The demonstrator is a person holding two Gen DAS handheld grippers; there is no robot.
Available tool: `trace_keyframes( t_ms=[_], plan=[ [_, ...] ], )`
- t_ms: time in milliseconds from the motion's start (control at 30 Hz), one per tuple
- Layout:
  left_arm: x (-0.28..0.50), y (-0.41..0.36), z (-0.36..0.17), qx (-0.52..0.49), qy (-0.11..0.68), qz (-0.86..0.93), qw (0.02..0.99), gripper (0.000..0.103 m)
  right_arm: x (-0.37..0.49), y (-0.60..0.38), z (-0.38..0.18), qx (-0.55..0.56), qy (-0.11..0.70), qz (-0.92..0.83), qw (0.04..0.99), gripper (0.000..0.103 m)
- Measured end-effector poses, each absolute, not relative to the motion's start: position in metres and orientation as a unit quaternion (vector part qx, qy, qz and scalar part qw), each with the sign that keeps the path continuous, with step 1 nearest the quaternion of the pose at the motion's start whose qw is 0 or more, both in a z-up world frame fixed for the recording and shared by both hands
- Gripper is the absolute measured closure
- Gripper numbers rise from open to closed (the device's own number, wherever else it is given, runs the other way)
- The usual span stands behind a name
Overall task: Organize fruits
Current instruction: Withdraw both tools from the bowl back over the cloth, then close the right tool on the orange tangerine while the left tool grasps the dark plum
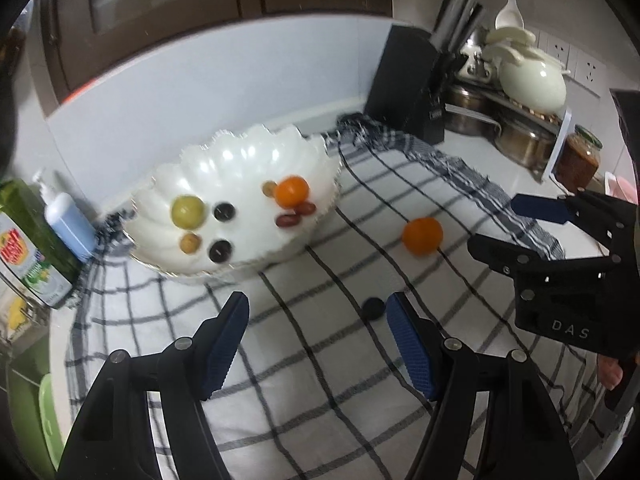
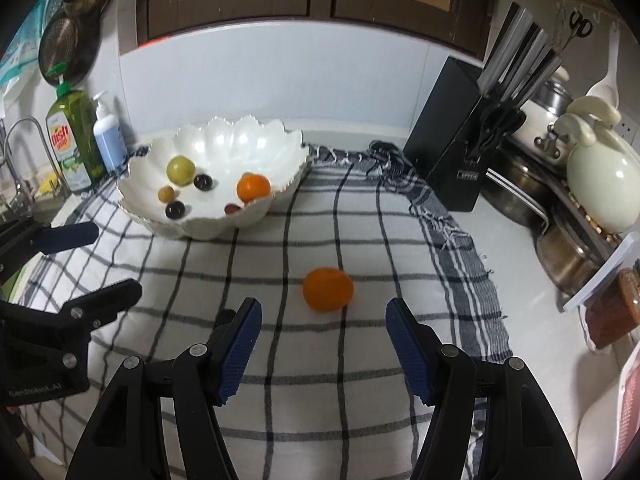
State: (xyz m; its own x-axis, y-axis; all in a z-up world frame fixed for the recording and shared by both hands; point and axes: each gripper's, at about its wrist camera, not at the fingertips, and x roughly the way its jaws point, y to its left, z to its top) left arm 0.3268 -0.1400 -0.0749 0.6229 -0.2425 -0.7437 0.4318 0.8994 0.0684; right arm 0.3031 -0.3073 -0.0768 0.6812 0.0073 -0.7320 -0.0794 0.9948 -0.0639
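A white scalloped bowl (image 1: pixel 248 136) (image 2: pixel 200 228) stands at the back left of a checked cloth (image 2: pixel 360 240). It holds an orange (image 1: pixel 292 191) (image 2: pixel 253 187), a green fruit (image 1: pixel 188 211) (image 2: pixel 181 169), dark grapes (image 1: pixel 224 212) and red dates (image 1: pixel 288 221). A loose orange (image 2: pixel 328 289) (image 1: pixel 422 236) lies on the cloth just ahead of my right gripper (image 2: pixel 323 308) (image 1: pixel 496 224), which is open and empty. My left gripper (image 1: pixel 318 304) (image 2: pixel 114 260) is open and empty too, over the cloth below the bowl. A small dark fruit (image 1: pixel 373 307) lies beside its right finger.
A black knife block (image 2: pixel 452 140) stands at the cloth's back right corner, with metal pots and a white lidded pot (image 2: pixel 600 176) beyond it. A green dish soap bottle (image 2: pixel 74 140) and a blue pump bottle (image 2: pixel 108 136) stand left of the bowl, next to a sink tap (image 2: pixel 24 128).
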Motion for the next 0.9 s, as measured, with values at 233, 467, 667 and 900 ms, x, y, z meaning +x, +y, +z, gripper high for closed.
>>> trace_keyframes(
  t_ms=[233, 467, 667, 900],
  plan=[
    [0.341, -0.148, -0.108, 0.107, 0.434, -0.205, 0.871, 0.036, 0.32, -0.312, -0.1, -0.051, 0.426, 0.031, 0.903, 0.037],
    [0.351, -0.16, -0.13, 0.108, 0.446, -0.209, 0.863, 0.039, 0.341, -0.315, -0.118, -0.054, 0.444, 0.041, 0.893, 0.038],
    [0.361, -0.167, -0.141, 0.094, 0.461, -0.215, 0.856, 0.043, 0.36, -0.319, -0.127, -0.047, 0.451, 0.046, 0.89, 0.038],
    [0.373, -0.177, -0.156, 0.081, 0.488, -0.215, 0.842, 0.048, 0.376, -0.321, -0.139, -0.029, 0.464, 0.046, 0.884, 0.038]
  ],
)
